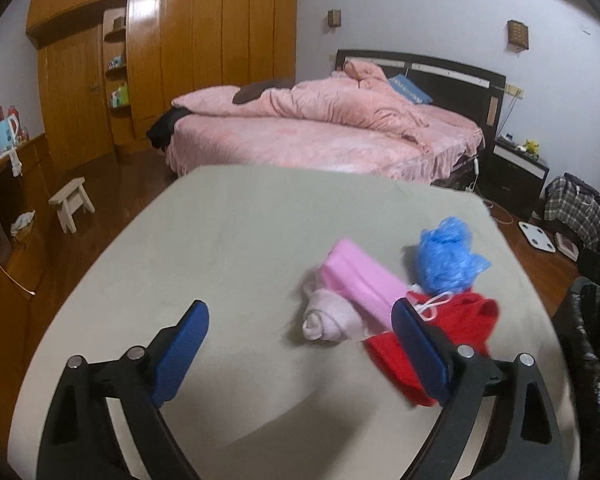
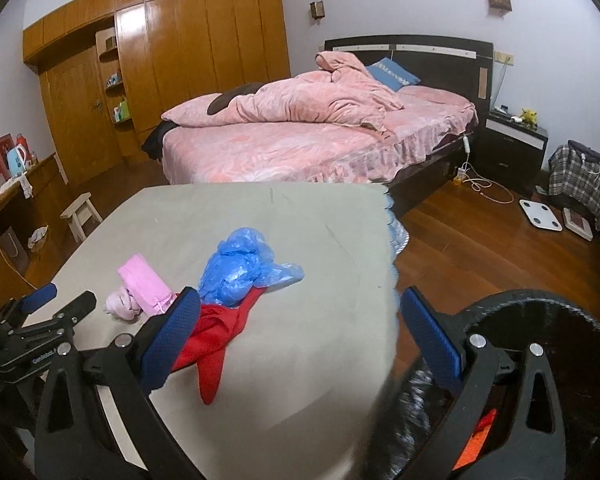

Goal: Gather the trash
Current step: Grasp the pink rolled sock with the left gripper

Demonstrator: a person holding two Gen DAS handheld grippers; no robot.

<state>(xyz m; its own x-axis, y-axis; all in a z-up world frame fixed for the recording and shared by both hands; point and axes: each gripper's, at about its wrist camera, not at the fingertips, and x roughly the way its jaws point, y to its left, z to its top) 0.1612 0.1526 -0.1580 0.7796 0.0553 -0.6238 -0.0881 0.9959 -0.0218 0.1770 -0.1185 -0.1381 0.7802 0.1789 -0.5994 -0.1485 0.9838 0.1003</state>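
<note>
Trash lies in one small heap on the grey surface: a blue bag, a pink pack, a pale cloth roll and a red cloth, all touching or overlapping. The left tool stands wide open over the surface with nothing between its pads; the pale roll lies just ahead of the gap, and the right pad covers part of the red cloth. The right tool is also wide open and holds nothing. Only the right view shows the surface's edge, the wood floor beside it, and a round black bin low at the right, with something orange and red inside that is hard to identify. This view also shows the left tool at the left edge, partly cut off. In the left view the bin is only a dark, blurred shape at the right border. The red cloth's near end is blurred in both views.
</note>
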